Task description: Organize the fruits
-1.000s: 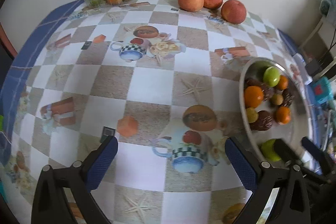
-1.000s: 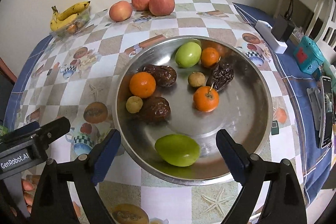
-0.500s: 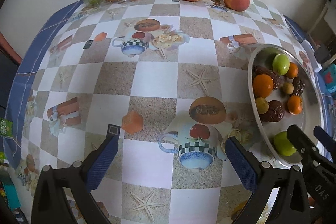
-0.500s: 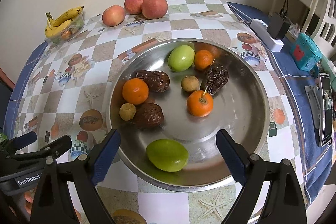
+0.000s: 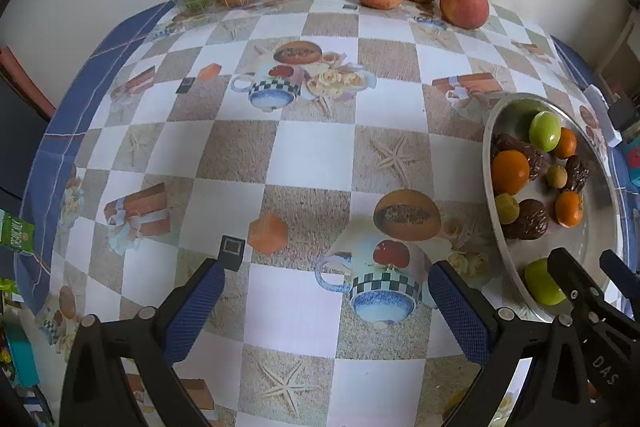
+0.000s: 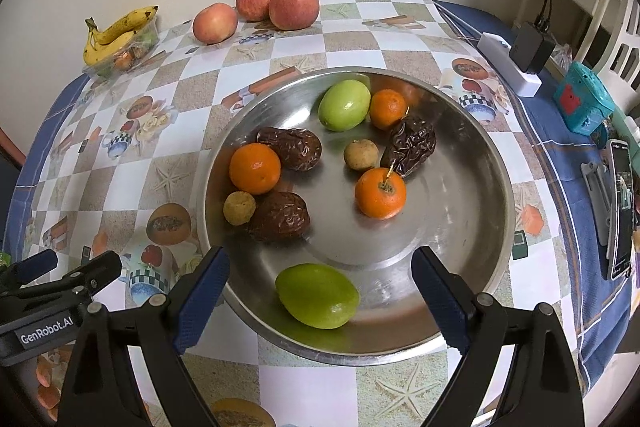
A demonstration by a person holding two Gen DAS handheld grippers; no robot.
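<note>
On checkered tablecloth [image 6: 352, 39], steel dish [image 6: 480, 227] holds wrinkled dates, oranges; both hand-held grippers gape empty.

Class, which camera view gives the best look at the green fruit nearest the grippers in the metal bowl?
The right wrist view: the green fruit lies whole and unblocked inside the metal bowl, between the open right gripper's fingers. The left wrist view shows it small, at the edge, partly hidden.

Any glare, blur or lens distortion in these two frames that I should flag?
Left wrist view: strong fisheye bend, the checked tablecloth bulges and dark vignette fills the corners; focus is sharp, lighting soft. Right wrist view: same barrel distortion; the steel bowl shows mild bright reflections and mirrors fruit on its wall, but nothing is washed out; the near green fruit stays crisp.
</note>
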